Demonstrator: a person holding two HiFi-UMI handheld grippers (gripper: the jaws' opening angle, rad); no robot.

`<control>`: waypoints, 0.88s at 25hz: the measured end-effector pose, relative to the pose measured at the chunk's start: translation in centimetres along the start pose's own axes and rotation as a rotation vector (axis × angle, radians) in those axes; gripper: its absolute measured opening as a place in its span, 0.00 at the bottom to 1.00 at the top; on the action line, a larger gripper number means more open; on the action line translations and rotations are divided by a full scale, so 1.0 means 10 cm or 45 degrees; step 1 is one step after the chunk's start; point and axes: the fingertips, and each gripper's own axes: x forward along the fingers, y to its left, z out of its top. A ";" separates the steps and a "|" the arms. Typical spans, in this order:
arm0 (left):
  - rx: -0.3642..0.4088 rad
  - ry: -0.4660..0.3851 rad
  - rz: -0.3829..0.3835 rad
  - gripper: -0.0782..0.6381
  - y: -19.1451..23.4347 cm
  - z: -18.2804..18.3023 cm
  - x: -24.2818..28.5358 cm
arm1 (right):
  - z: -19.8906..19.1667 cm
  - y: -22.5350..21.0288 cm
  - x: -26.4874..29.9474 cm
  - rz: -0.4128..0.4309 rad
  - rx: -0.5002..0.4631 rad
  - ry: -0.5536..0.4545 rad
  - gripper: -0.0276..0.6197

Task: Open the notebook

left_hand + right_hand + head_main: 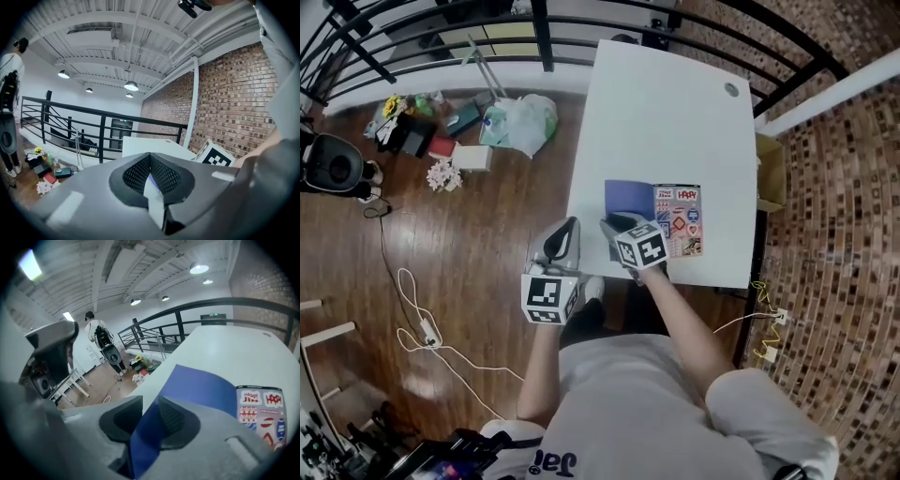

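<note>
The notebook lies on the white table near its front edge. Its blue cover is folded out to the left, and a page of colourful stickers shows on the right. My right gripper reaches down over the cover's near left corner. In the right gripper view the blue cover runs up between the jaws of my right gripper, with a gap beside the left pad. My left gripper hovers just off the table's left edge, its pads together, holding nothing.
A black railing runs behind the table. Bags, boxes and flowers litter the wooden floor at left, with a white cable nearer me. A cardboard box stands at the table's right side. A person stands far off.
</note>
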 end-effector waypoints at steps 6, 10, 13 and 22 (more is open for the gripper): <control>0.015 -0.056 -0.111 0.13 -0.24 0.23 0.00 | 0.18 0.18 -0.93 -0.062 0.074 -0.238 0.19; 0.056 -0.110 -0.172 0.13 -0.54 0.39 0.00 | 0.19 0.15 -1.59 -0.145 0.067 -0.356 0.18; 0.048 -0.096 -0.232 0.13 -0.87 0.48 -0.08 | 0.16 0.16 -1.98 -0.212 0.038 -0.430 0.14; 0.145 -0.179 -0.311 0.13 -2.11 0.45 -0.64 | -0.40 0.41 -3.08 -0.239 -0.020 -0.633 0.05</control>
